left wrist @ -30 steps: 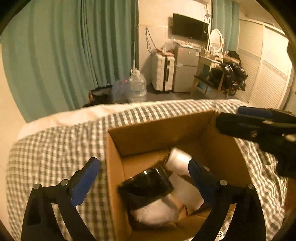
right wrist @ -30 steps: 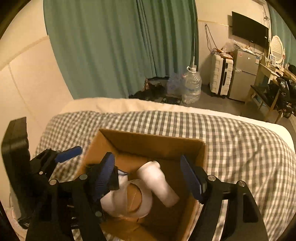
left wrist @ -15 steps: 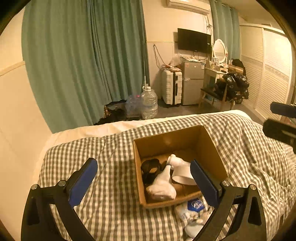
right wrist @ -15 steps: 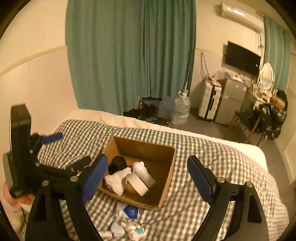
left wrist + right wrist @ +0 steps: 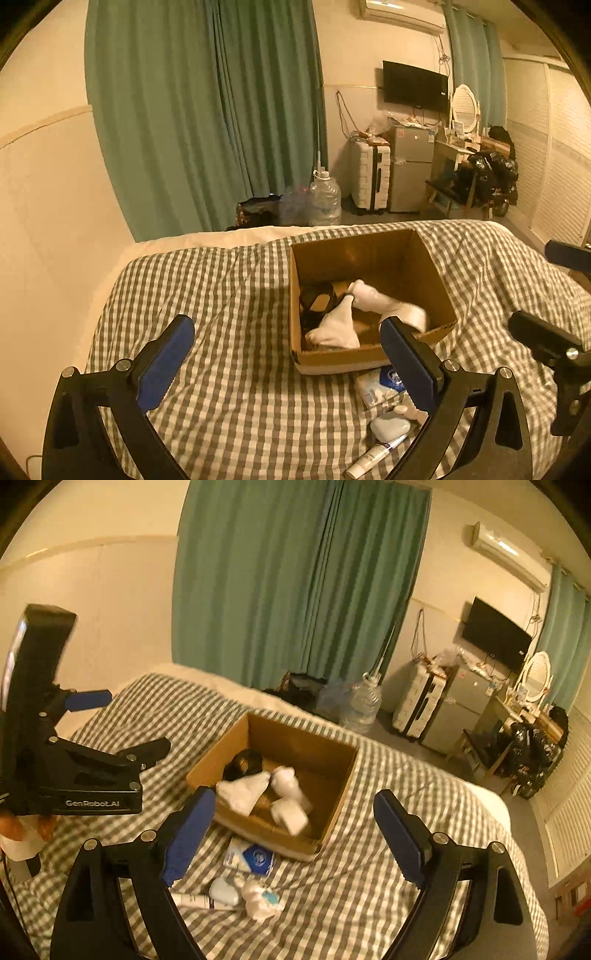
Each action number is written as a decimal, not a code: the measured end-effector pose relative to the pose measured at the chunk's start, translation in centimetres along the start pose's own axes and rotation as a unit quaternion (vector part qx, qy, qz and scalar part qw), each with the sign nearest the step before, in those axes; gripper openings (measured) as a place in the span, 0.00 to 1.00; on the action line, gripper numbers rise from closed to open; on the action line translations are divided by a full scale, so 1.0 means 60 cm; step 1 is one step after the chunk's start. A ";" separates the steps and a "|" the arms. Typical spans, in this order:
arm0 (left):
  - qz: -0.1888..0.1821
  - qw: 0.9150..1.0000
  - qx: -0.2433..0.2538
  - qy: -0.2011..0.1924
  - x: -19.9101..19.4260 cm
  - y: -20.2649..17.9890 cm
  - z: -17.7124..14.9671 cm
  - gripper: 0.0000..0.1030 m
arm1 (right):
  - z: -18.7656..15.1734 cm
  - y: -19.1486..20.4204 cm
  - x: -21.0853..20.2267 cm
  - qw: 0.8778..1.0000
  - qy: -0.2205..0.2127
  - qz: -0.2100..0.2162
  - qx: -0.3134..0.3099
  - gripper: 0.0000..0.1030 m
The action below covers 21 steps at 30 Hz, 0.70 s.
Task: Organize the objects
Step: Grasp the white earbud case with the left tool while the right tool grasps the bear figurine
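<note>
Both grippers hang above the checked bedcover (image 5: 351, 893) with fingers spread wide and nothing between them. The left gripper (image 5: 284, 354) and the right gripper (image 5: 295, 830) are each empty and clear of every item.

Nearest the right gripper's fingers, just below and between them, lie the loose items: a tube (image 5: 201, 901), a small pale case (image 5: 223, 890), a crumpled white bundle (image 5: 260, 901) and a flat packet with a blue emblem (image 5: 251, 857). The packet lies just beside the near wall of the cardboard box (image 5: 266, 830).

Beyond the fingertips, the box is open and holds white rolled socks (image 5: 243, 792), a white bottle (image 5: 290, 784) and a black item (image 5: 243, 762).

Step in hand, as judged: between placements; some items are boxed, four remain outside.

Next move calls for: lower one gripper over a loose item, straddle it, close the fingers, then lift it over the near wall into the box.
</note>
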<state>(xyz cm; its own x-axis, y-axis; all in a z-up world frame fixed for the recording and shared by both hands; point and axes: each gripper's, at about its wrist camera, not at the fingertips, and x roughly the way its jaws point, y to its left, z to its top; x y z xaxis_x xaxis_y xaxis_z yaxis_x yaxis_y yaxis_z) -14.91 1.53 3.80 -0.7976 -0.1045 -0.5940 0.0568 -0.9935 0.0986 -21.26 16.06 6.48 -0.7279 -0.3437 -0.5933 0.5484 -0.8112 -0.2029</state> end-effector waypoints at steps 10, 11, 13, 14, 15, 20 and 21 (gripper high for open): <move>0.012 0.997 -0.011 0.074 0.100 -0.012 -0.097 1.00 | -0.116 0.008 0.116 0.995 0.083 0.055 0.010 0.85; 0.016 0.996 -0.009 0.082 0.112 -0.015 -0.104 1.00 | -0.129 0.011 0.130 0.994 0.094 0.058 0.008 0.85; 0.015 0.995 -0.008 0.097 0.135 -0.019 -0.120 1.00 | -0.151 0.014 0.155 0.992 0.112 0.062 0.003 0.85; 0.012 0.994 -0.008 0.105 0.144 -0.022 -0.127 1.00 | -0.162 0.016 0.168 0.990 0.123 0.066 0.001 0.85; 0.009 0.994 -0.007 0.109 0.150 -0.023 -0.134 1.00 | -0.170 0.017 0.179 0.989 0.131 0.069 0.001 0.85; 0.002 0.992 0.008 0.123 0.170 -0.038 -0.159 1.00 | -0.207 0.019 0.238 0.978 0.189 0.086 0.010 0.76; 0.000 0.992 0.010 0.127 0.173 -0.041 -0.164 1.00 | -0.207 0.019 0.242 0.977 0.195 0.085 0.011 0.76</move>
<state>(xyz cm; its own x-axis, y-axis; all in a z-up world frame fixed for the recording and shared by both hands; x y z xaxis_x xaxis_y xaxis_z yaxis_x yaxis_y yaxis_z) -17.43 2.43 -10.48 -0.6199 -0.1142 -0.7763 0.0424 -0.9928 0.1122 -26.11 16.02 -12.04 -0.4125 -0.2719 -0.8694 0.6357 -0.7696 -0.0609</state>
